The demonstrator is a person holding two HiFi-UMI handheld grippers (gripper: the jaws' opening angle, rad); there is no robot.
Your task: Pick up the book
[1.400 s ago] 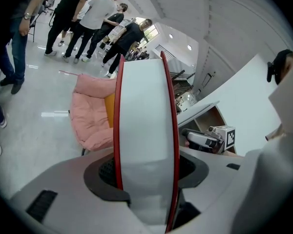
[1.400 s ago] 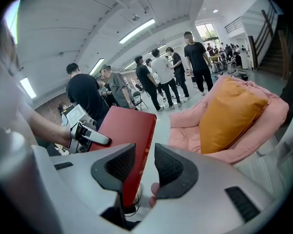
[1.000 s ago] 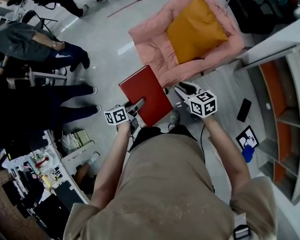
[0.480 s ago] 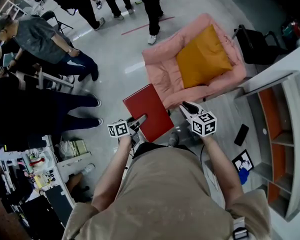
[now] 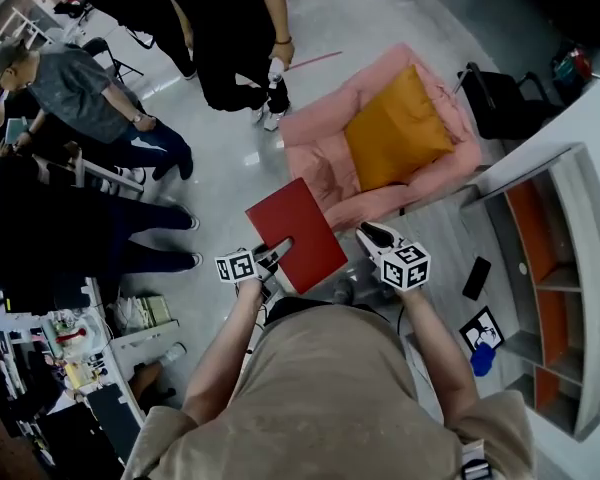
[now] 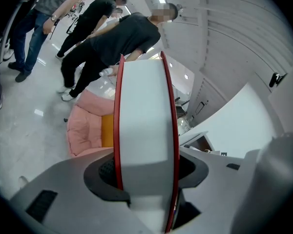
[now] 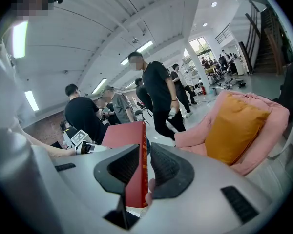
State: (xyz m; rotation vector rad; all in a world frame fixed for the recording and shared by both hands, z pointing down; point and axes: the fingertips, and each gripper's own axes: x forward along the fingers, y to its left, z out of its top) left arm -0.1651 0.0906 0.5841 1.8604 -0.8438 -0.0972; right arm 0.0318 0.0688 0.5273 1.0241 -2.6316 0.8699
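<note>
Grey floor [image 5: 230,158] lies below, where a pink chair [image 5: 315,143] holds an orange cushion [image 5: 395,128]. Up near the person, the left gripper [image 5: 276,246] pinches the red book [image 5: 295,223] by its near edge. Just right, the right gripper [image 5: 370,234] has its jaws spread, pinching nothing.

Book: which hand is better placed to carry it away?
Left. The left tool is clamped on the red book at its near edge; the right tool stands open beside it, pressing nothing.
</note>
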